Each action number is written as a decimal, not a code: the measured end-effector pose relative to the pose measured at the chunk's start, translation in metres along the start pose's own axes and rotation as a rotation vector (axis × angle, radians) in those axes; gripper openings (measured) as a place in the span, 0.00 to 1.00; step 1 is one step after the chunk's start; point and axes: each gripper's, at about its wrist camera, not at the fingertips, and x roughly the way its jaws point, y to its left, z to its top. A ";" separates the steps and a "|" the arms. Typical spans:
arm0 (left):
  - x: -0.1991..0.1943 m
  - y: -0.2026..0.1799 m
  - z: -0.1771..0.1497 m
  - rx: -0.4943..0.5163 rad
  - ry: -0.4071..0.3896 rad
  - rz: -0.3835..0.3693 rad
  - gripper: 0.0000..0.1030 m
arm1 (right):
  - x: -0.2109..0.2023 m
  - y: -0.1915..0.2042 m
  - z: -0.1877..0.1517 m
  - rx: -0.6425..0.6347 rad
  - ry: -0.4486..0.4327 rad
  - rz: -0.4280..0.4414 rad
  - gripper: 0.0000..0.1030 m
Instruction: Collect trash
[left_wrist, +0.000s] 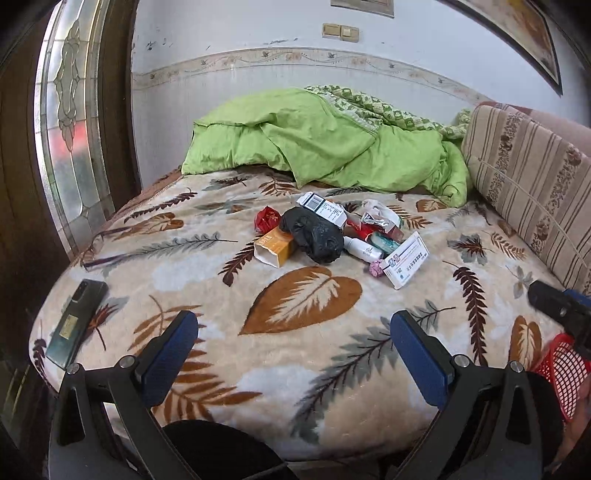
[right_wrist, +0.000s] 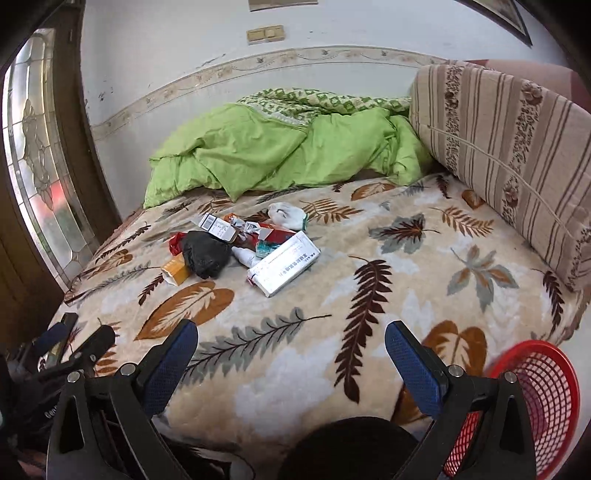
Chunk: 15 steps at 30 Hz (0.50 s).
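Note:
A pile of trash lies mid-bed: a black plastic bag (left_wrist: 313, 233) (right_wrist: 205, 253), an orange box (left_wrist: 274, 250) (right_wrist: 176, 272), a white medicine box (left_wrist: 405, 264) (right_wrist: 284, 264), a barcoded white box (left_wrist: 323, 209) (right_wrist: 218, 226), a white bottle (left_wrist: 362, 250), a red wrapper (left_wrist: 266, 218) and crumpled tissue (right_wrist: 288, 214). A red mesh basket (right_wrist: 532, 406) (left_wrist: 563, 373) stands at the bed's near right edge. My left gripper (left_wrist: 293, 339) and right gripper (right_wrist: 291, 347) are both open and empty, hovering over the near part of the bed, well short of the pile.
A leaf-patterned blanket (left_wrist: 295, 350) covers the bed. A dark phone (left_wrist: 75, 325) lies at the near left corner. A green duvet (left_wrist: 314, 140) is bunched at the far end. A striped cushion (right_wrist: 509, 147) lines the right side. A glass door (left_wrist: 70, 122) is on the left.

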 end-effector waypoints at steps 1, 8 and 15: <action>-0.001 -0.001 -0.001 0.007 0.001 0.003 1.00 | -0.003 0.000 0.001 -0.002 -0.008 -0.032 0.99; -0.003 -0.008 -0.003 0.023 0.010 0.007 1.00 | -0.019 -0.004 0.002 -0.008 -0.031 -0.105 0.99; -0.004 -0.009 -0.006 0.025 0.004 0.010 1.00 | -0.024 0.002 0.001 -0.051 -0.045 -0.136 0.99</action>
